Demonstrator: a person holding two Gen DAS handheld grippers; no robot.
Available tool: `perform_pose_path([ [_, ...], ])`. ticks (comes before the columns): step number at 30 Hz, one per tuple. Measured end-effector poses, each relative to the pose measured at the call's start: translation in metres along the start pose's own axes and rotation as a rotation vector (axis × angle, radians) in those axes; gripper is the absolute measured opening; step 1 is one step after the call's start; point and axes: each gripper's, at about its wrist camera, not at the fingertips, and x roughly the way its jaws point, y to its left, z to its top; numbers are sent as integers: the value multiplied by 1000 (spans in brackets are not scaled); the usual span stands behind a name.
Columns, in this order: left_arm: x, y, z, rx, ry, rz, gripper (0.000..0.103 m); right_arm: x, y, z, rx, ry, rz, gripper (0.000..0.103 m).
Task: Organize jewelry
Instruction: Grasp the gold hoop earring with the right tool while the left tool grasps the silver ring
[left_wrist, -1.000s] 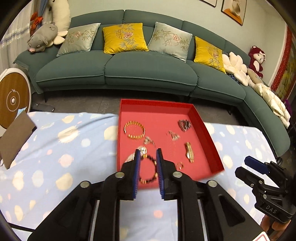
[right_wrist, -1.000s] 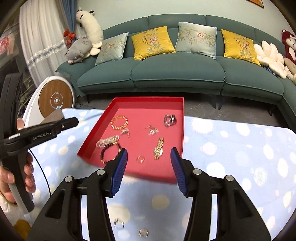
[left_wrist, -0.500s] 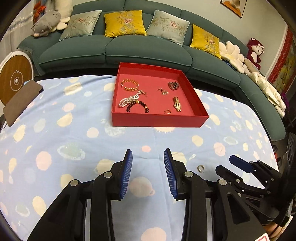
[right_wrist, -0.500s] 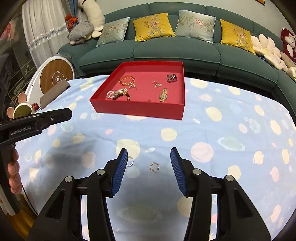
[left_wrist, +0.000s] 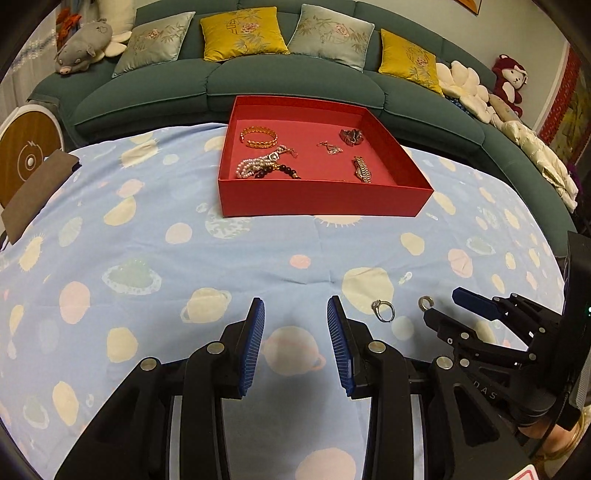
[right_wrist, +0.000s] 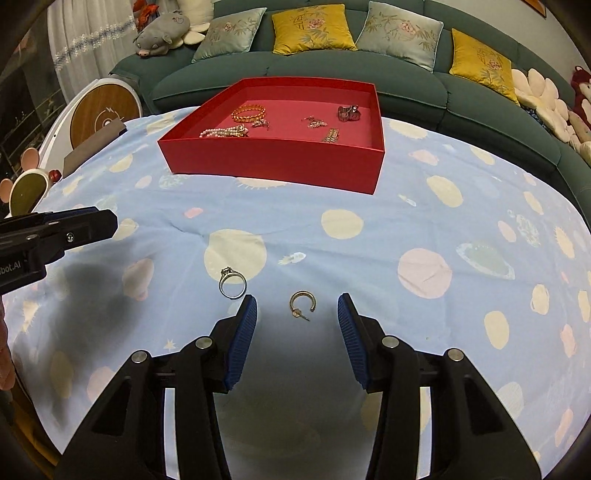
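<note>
You have pulled both grippers back from the red tray (right_wrist: 280, 162) and lower over the tabletop (right_wrist: 424, 229). Your right gripper (right_wrist: 297, 325) now hovers with its jaws wide apart and empty, the hoop earring (right_wrist: 302, 303) lying flat between them, its post pointing toward you and to the right. The stone ring (right_wrist: 232, 283) lies just left of it. Your left gripper (left_wrist: 295, 325) is likewise spread and holds nothing.

A home living room: green sofa (left_wrist: 258, 85), cushions (left_wrist: 242, 33), plush toys (left_wrist: 85, 46).
</note>
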Motion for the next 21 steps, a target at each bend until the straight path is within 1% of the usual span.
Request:
perform_pose_path([
  [6,2,-4,-3,16,15,-9,33,9,-5,-3,-4,25,2,44],
  [11,4,-6,-2,12,22,-15,33,16,-7,-5,-6,42,2,35],
  [15,7,-7,-2,15,28,-13,33,18,-5,-4,-19,40,-2,32],
  [19,9,-8,-3,18,34,-12,33,19,-5,-3,-24,37,2,21],
  [21,10,-9,-3,22,35,-9,33,19,-5,-3,-28,37,3,19],
])
